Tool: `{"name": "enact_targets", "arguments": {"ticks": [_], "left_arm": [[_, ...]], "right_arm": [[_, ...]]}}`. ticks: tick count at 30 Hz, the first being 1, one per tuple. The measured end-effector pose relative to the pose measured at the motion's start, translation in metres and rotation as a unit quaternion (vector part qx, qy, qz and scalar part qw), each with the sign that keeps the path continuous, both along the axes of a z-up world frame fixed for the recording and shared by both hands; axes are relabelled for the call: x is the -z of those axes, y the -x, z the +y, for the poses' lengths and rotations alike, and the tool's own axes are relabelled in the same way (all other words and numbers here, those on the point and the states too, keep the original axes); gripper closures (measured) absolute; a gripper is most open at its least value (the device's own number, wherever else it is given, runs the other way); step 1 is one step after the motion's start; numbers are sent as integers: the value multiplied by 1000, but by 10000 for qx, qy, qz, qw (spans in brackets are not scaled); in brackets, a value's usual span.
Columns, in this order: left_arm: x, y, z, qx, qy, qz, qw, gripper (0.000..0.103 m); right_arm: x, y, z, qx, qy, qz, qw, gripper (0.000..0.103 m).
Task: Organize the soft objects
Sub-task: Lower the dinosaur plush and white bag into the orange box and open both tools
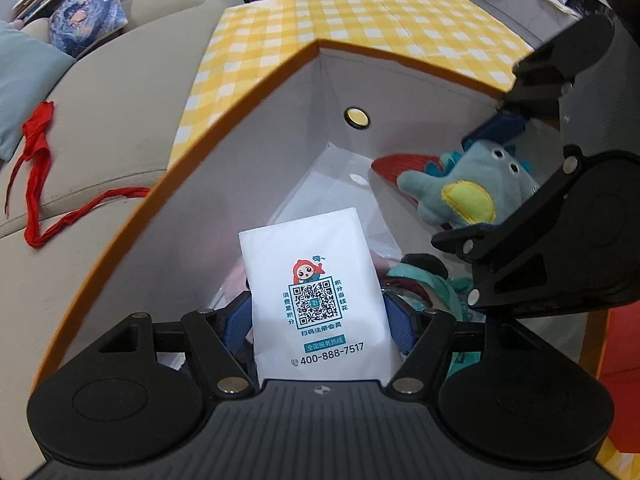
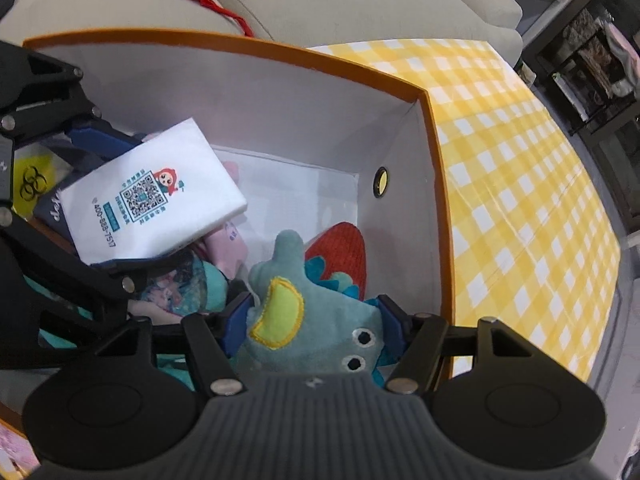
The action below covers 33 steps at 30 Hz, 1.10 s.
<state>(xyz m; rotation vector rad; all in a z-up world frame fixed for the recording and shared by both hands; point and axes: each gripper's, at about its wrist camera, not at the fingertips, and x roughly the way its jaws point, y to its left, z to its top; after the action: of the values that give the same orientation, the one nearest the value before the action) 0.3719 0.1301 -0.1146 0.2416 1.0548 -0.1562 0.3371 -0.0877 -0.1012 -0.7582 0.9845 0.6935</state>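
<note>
My left gripper [image 1: 318, 320] is shut on a white tissue pack [image 1: 320, 300] printed with a QR code, held over the open orange-rimmed storage box [image 1: 248, 92]. The pack also shows in the right wrist view [image 2: 152, 196], with the left gripper [image 2: 116, 204] around it. My right gripper [image 2: 314, 320] is shut on a teal plush monster [image 2: 304, 320] with a yellow patch, inside the box. That plush [image 1: 464, 192] and the right gripper [image 1: 488, 176] show at the right of the left wrist view. A red ribbed cushion [image 2: 340, 256] lies on the box floor beneath it.
The box stands on a yellow checked cloth [image 2: 520, 184]. More soft items, pink [image 2: 232, 248] and teal [image 1: 424, 280], lie in the box. A beige sofa [image 1: 104, 112] with a red cord [image 1: 40, 148] and patterned pillow [image 1: 88, 8] is beside it. Shelves [image 2: 592, 52] stand at the right.
</note>
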Motion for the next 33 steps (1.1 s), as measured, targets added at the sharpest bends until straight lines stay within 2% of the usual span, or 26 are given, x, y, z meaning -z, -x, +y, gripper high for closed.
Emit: {"name": "enact_targets", "arguments": {"ticks": [6, 11, 22, 33], "left_arm": [[7, -1, -6, 95, -179, 162, 9997, 19], [8, 0, -10, 122, -381, 110, 9991, 15], [4, 1, -13, 88, -377, 161, 9991, 13], [-17, 6, -11, 80, -297, 43, 9995, 12]], "right_arm": [[6, 5, 4, -165, 236, -149, 9995, 33], [5, 4, 4, -107, 305, -179, 9993, 31], [-2, 8, 2, -63, 404, -199, 9990, 28], [-33, 17, -2, -74, 440, -394, 9982, 27]]}}
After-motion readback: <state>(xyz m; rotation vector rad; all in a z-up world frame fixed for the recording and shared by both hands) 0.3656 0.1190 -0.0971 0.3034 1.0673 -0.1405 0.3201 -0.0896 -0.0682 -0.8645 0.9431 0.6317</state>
